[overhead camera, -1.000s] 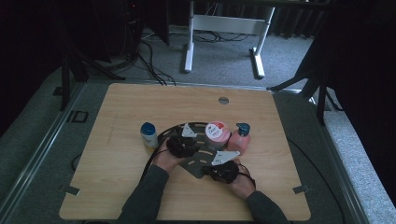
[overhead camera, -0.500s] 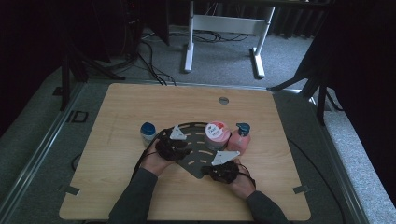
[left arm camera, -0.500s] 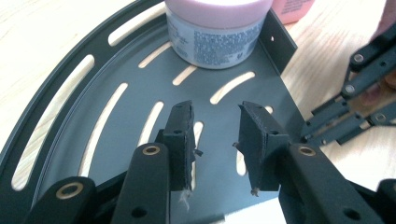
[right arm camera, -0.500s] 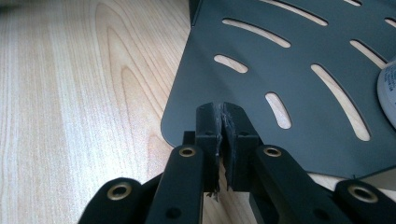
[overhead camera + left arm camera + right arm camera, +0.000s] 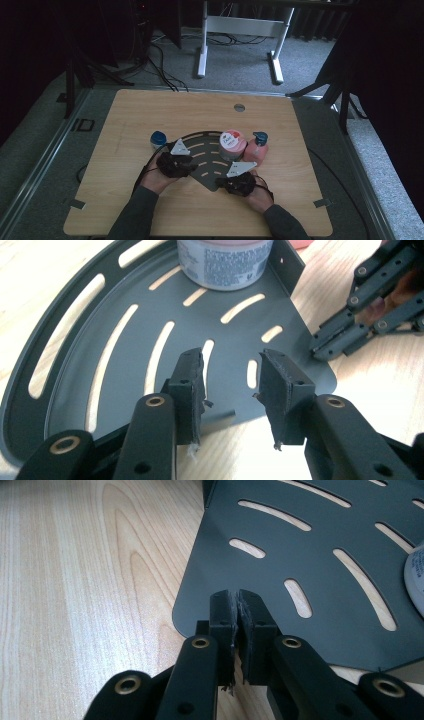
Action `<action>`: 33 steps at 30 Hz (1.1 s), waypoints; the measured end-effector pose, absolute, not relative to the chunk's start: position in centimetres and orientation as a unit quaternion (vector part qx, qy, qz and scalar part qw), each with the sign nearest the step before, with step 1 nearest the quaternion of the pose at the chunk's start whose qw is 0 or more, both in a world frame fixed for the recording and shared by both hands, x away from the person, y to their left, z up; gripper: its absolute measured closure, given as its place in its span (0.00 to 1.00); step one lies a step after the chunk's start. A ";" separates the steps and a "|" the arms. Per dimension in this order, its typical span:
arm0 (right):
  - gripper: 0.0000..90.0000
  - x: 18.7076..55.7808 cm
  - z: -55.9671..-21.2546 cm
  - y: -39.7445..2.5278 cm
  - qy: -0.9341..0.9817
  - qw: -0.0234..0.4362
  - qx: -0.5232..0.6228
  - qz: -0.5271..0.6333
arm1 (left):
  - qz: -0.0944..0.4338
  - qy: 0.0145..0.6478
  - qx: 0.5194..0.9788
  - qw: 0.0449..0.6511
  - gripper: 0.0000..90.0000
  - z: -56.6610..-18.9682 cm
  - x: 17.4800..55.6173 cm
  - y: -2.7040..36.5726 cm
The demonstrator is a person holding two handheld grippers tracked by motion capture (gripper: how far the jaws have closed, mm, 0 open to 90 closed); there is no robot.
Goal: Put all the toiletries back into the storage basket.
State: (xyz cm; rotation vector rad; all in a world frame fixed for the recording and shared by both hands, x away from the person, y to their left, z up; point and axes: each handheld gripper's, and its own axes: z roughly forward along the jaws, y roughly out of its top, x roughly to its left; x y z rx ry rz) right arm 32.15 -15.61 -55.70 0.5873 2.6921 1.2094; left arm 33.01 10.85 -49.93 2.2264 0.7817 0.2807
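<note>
On the wooden counter (image 5: 130, 120), a dark grey fan-shaped rack (image 5: 202, 160) with curved slots lies flat near the middle, its rounded corner pointing toward the near edge. A white jar with a pink lid (image 5: 232, 144) stands on the far right part of the rack, against its raised straight wall. Just right of the jar, off the rack, a pink bottle with a blue cap (image 5: 256, 148) stands on the wood. At the far left of the rack's curved rim sits a small container with a blue lid (image 5: 158, 140), close beside the rim.

At the near left of the rack, the left tongs (image 5: 231, 382) are spread, with one jaw over the slotted plate and the other near its straight near edge; neither jaw presses on anything. Whether they touch the plate I cannot tell. At the near right, the right tongs (image 5: 239, 625) are pressed together and pinch the rack's rounded corner, the thin metal edge between the two pads. In the left gripper view those right tongs show at the far right beside that corner. A hand (image 5: 155, 178) holds each tool from the near side.
</note>
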 end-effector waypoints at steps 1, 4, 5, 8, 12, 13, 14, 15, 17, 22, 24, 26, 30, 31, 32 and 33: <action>0.95 32.2 -55.7 -15.6 0.893 0.066 0.195 0.401 | 0.110 0.305 0.869 0.373 0.67 -49.9 33.0 10.8; 0.95 32.2 -55.7 -15.6 0.893 0.065 0.194 0.401 | 0.111 0.310 0.867 0.374 0.67 -50.2 32.4 11.6; 0.95 32.2 -55.7 -15.6 0.893 0.066 0.193 0.401 | 0.112 0.311 0.867 0.374 0.67 -50.3 32.3 11.8; 0.95 32.2 -55.7 -15.6 0.893 0.064 0.195 0.401 | 0.113 0.313 0.866 0.374 0.66 -50.3 32.1 12.2; 0.95 32.2 -55.7 -15.7 0.893 0.064 0.195 0.401 | 0.116 0.314 0.866 0.373 0.66 -50.4 31.7 12.8; 0.95 32.2 -55.7 -15.7 0.893 0.064 0.195 0.401 | 0.118 0.314 0.865 0.374 0.66 -50.4 31.6 13.0; 0.95 32.2 -55.7 -15.7 0.892 0.064 0.195 0.402 | 0.118 0.315 0.864 0.376 0.65 -50.5 31.4 13.1; 0.95 32.2 -55.7 -15.7 0.892 0.063 0.196 0.402 | 0.118 0.317 0.863 0.375 0.65 -50.5 31.3 13.2; 0.95 32.2 -55.7 -15.7 0.892 0.063 0.196 0.403 | 0.118 0.320 0.862 0.375 0.65 -50.7 31.0 13.5; 0.95 32.2 -55.7 -15.7 0.892 0.062 0.196 0.403 | 0.118 0.324 0.861 0.373 0.64 -51.0 30.5 14.6; 0.95 32.2 -55.7 -15.7 0.892 0.061 0.195 0.403 | 0.117 0.329 0.860 0.372 0.64 -51.1 30.3 15.1; 0.95 32.2 -55.7 -15.7 0.892 0.061 0.195 0.404 | 0.118 0.332 0.859 0.371 0.64 -51.2 30.2 15.5; 0.95 32.2 -55.7 -15.7 0.892 0.061 0.195 0.404 | 0.120 0.335 0.858 0.371 0.64 -51.1 29.9 16.0; 0.95 32.2 -55.7 -15.7 0.892 0.061 0.195 0.404 | 0.120 0.335 0.858 0.371 0.64 -51.1 29.9 16.0; 0.95 32.2 -55.7 -15.7 0.892 0.061 0.195 0.404 | 0.124 0.337 0.857 0.370 0.63 -51.0 29.7 16.6; 0.95 32.2 -55.7 -15.7 0.892 0.061 0.195 0.404 | 0.124 0.338 0.856 0.370 0.63 -50.9 29.7 16.8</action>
